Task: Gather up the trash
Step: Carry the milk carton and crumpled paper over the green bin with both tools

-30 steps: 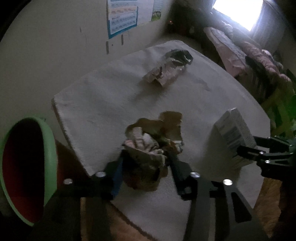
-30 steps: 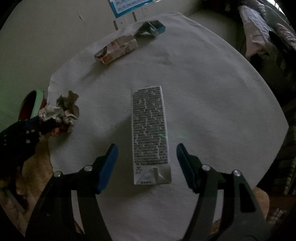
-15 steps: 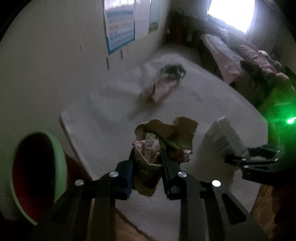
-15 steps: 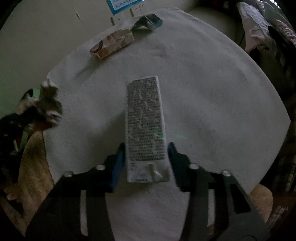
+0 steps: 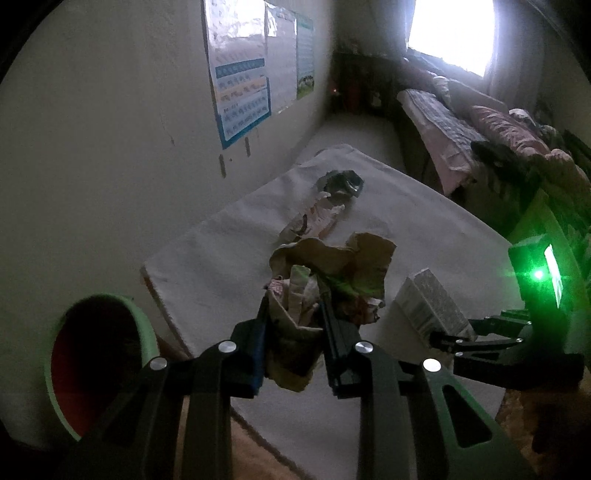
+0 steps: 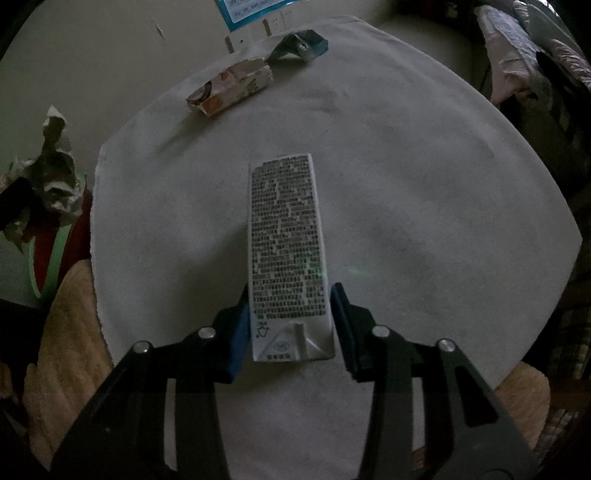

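My left gripper [image 5: 293,314] is shut on a crumpled wad of brown and white paper [image 5: 325,273], held up above the white cloth [image 5: 229,258]. The same wad [image 6: 55,173] shows at the left edge of the right wrist view. My right gripper [image 6: 290,306] is shut on the near end of a white carton [image 6: 286,236] covered in dark print, which lies flat on the cloth [image 6: 424,184]. That carton [image 5: 432,310] and the right gripper [image 5: 465,334] appear at the right of the left wrist view. A torn printed wrapper [image 6: 229,88] and a blue-grey wrapper [image 6: 303,44] lie at the cloth's far side.
A green-rimmed bin with a red inside [image 5: 96,362] stands on the floor left of the table, also seen as the bin [image 6: 48,266] under the wad. A wall with posters [image 5: 240,81] is behind. A bed with bedding [image 5: 480,140] lies at right, below a bright window [image 5: 450,33].
The left gripper closed on the paper wad and lifted it off the cloth. The right gripper closed on the carton's near end and stayed in place.
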`<state>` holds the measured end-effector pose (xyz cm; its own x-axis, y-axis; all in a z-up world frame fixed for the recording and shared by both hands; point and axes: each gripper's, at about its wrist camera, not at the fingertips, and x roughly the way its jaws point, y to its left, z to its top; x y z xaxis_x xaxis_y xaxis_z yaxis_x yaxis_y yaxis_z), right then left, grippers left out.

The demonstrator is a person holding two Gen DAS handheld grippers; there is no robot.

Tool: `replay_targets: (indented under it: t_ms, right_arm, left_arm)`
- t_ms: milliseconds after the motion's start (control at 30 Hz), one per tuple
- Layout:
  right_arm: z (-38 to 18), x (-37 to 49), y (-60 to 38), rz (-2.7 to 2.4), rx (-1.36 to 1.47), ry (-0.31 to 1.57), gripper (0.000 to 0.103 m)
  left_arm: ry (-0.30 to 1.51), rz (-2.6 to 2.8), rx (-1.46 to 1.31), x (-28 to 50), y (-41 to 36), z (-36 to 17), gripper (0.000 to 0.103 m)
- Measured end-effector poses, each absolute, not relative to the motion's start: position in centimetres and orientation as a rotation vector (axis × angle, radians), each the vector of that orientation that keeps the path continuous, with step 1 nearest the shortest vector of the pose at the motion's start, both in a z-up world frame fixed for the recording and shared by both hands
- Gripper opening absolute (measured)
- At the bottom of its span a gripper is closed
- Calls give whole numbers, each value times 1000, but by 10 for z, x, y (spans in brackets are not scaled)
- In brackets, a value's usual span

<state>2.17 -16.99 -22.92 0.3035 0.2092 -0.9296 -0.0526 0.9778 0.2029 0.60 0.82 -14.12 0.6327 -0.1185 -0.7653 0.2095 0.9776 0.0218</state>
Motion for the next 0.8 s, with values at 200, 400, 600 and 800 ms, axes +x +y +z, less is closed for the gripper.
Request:
replay_targets:
  t_ms: [200, 400, 600, 800]
  right_arm:
    - [-222, 22, -169, 176, 159, 1232, 40]
    - [-214, 20, -166, 191, 178, 1218, 39]
    - [-200, 20, -158, 219, 212, 1188, 39]
    - [-185, 24, -142, 266, 223, 1164, 39]
  left_arm:
    - [840, -180, 126, 5, 9, -134, 23]
    - [824, -177, 129, 6, 12, -130, 23]
    - [819, -169, 114, 8, 22, -128, 23]
    - [813, -158, 92, 12, 34, -127, 24]
